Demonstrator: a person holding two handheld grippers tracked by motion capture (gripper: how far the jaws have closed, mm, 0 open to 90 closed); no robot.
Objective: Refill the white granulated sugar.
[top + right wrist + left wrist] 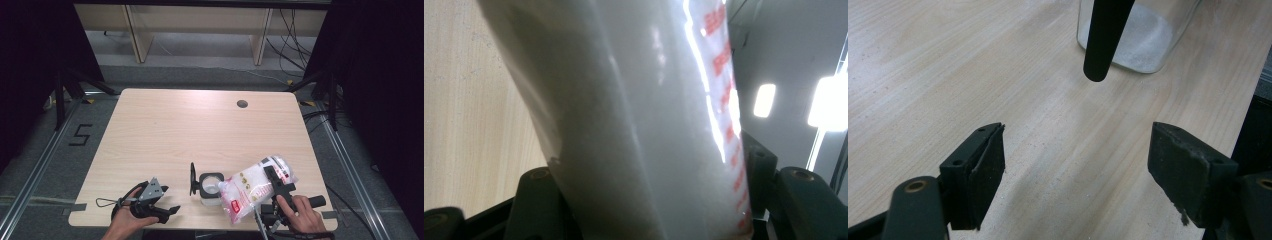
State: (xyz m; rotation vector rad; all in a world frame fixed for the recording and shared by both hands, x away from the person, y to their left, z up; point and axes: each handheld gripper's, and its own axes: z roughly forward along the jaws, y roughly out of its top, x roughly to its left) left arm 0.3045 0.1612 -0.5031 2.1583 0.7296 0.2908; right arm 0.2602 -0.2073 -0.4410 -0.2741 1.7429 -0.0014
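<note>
Right gripper (274, 186) fingers grasp plastic bag (252, 187); red print unreadable. Left gripper (169, 211) fingers released, near glass jar (210, 189). Floor marking "5" (81, 135).

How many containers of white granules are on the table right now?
2: a clear square glass jar near the front edge, lid open, and a clear plastic bag with red print tilted beside it, held in the right gripper.
</note>
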